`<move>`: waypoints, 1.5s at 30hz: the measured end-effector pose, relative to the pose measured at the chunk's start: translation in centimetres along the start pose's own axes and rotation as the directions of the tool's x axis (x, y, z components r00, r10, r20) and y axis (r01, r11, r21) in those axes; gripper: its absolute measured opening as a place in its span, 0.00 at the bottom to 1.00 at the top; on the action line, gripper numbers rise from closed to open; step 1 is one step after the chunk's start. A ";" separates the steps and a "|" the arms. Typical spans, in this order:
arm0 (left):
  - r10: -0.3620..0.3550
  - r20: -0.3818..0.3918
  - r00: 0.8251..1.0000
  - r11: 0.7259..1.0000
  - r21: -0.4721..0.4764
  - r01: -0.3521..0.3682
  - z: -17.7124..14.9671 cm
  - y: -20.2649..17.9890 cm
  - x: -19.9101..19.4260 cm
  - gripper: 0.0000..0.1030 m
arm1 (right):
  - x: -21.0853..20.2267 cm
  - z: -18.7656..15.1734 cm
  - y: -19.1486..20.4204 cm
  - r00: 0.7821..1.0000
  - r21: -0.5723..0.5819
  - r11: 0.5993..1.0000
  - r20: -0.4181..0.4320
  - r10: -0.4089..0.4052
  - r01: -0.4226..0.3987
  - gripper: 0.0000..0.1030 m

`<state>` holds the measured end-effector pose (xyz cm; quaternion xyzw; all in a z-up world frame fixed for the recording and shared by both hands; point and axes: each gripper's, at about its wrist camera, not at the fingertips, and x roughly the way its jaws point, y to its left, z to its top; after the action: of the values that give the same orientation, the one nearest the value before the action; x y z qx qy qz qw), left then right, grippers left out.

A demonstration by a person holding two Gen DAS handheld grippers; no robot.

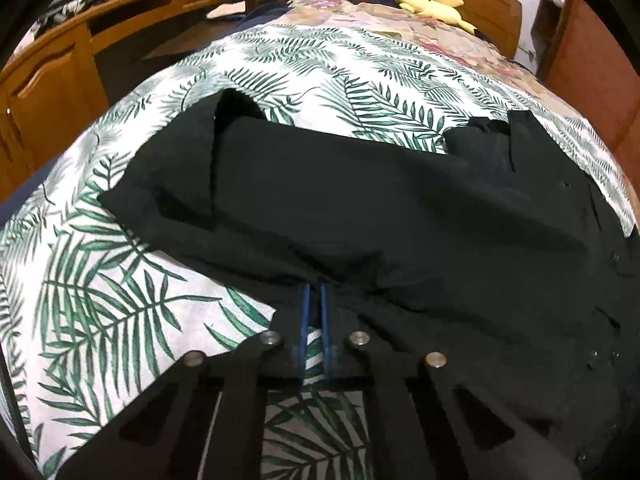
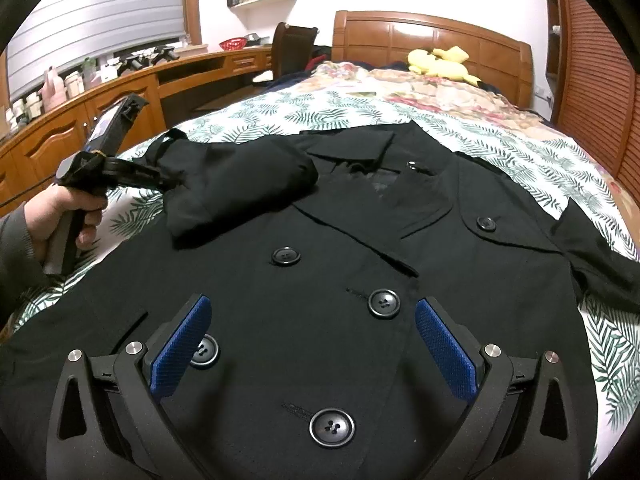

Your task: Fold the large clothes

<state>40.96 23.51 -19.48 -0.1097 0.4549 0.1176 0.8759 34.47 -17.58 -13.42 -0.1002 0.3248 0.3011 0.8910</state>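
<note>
Your left gripper (image 1: 314, 286) is clamped on the edge of the black buttoned wool coat (image 2: 320, 264), spread front-up on the leaf-print bedsheet (image 1: 120, 288). Your right gripper (image 2: 312, 344) hovers wide open, empty. This looks like 1 sleeve fold underway; next, carry that pinched edge across the chest.

Ahead of our jaws we see a yellow plush toy (image 2: 438, 62) by the wooden headboard (image 2: 432, 34); a red basket (image 2: 233, 44) sits far left.
</note>
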 end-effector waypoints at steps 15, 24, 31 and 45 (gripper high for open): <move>-0.080 0.212 0.974 0.980 0.193 0.038 0.3 -8.9 -11.9 0.00 | -2.8 -0.1 -1.4 0.998 -0.005 0.999 0.045 -0.035 0.036 1.00; -0.215 0.227 0.950 0.929 0.349 0.127 -2.0 -17.7 -17.2 0.00 | -6.8 -0.3 -5.0 0.991 0.033 0.995 0.093 -0.097 0.094 1.00; -0.245 0.223 0.944 0.891 0.435 0.129 -4.8 -22.2 -19.7 0.00 | -8.2 -0.5 -7.8 0.988 0.090 0.990 0.101 -0.119 0.110 1.00; -0.315 0.239 0.919 0.903 0.373 0.212 -10.9 -17.9 -23.3 0.17 | -8.0 -0.5 -6.5 0.994 0.089 0.996 0.106 -0.014 0.004 0.97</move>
<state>25.01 0.74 -4.97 0.0004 0.3139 -0.0684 0.9470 33.24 -26.74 -8.80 -0.0459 0.2892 0.2873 0.9120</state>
